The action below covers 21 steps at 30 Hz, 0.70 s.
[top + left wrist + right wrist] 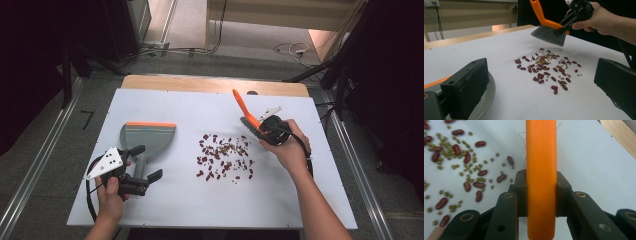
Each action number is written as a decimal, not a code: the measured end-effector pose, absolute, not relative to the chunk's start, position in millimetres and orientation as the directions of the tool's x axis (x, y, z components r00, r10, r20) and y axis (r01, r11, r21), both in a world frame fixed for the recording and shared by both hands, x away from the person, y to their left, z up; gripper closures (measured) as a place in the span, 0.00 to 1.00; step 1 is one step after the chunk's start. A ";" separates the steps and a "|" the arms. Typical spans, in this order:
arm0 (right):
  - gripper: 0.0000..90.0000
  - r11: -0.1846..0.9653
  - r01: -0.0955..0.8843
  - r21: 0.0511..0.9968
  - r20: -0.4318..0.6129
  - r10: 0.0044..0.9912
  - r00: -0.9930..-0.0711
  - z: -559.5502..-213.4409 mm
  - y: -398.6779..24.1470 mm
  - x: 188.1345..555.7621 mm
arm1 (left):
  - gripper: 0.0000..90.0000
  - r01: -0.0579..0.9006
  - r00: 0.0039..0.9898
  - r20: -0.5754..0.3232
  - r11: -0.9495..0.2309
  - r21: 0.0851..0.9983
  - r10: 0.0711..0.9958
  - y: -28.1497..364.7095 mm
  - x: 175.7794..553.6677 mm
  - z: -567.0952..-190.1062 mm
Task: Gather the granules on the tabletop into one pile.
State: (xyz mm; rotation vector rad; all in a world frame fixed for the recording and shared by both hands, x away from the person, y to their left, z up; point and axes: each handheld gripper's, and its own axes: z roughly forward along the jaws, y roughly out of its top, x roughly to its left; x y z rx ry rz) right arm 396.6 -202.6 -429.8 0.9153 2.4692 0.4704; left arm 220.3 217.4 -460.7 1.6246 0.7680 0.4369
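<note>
In the high view the brush (248,119) sits in the right gripper (267,131), its orange handle rising toward 11 o'clock from the jaws and its grey bristles hanging at about 9 o'clock of them, just above the white table (165,200) at the 2 o'clock edge of the scattered beans (225,156). The brush has a bright orange, bent plastic handle and a fan of grey bristles; in the left gripper view the brush (548,30) is tilted, the bristle tips held clear of the tabletop beyond the beans (547,70). The beans are dark red kidney beans mixed with small green ones, spread loosely at the table's middle. In the right gripper view the right gripper (541,195) is clamped on the orange handle (541,170), one pad on each flat side. The left gripper (145,174) has its jaws spread wide, one on either side of the grey handle of the dustpan (146,141), which lies flat at 9 o'clock of the beans, orange lip toward 12 o'clock.
</note>
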 end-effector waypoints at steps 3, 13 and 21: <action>0.76 0.739 0.527 0.420 -0.329 0.665 -0.670 -432.5 -196.5 398.1 | 0.00 0.239 0.709 -0.138 -0.052 0.970 0.691 217.9 220.6 -461.0; 0.76 0.804 0.502 0.318 -0.364 0.592 -0.719 -443.0 -167.1 391.5 | 0.00 0.240 0.715 -0.138 -0.055 0.969 0.686 216.9 220.7 -461.4; 0.76 0.827 0.463 0.318 -0.332 0.555 -0.763 -442.1 -162.2 378.3 | 0.00 0.244 0.718 -0.140 -0.058 0.968 0.682 215.5 220.8 -462.1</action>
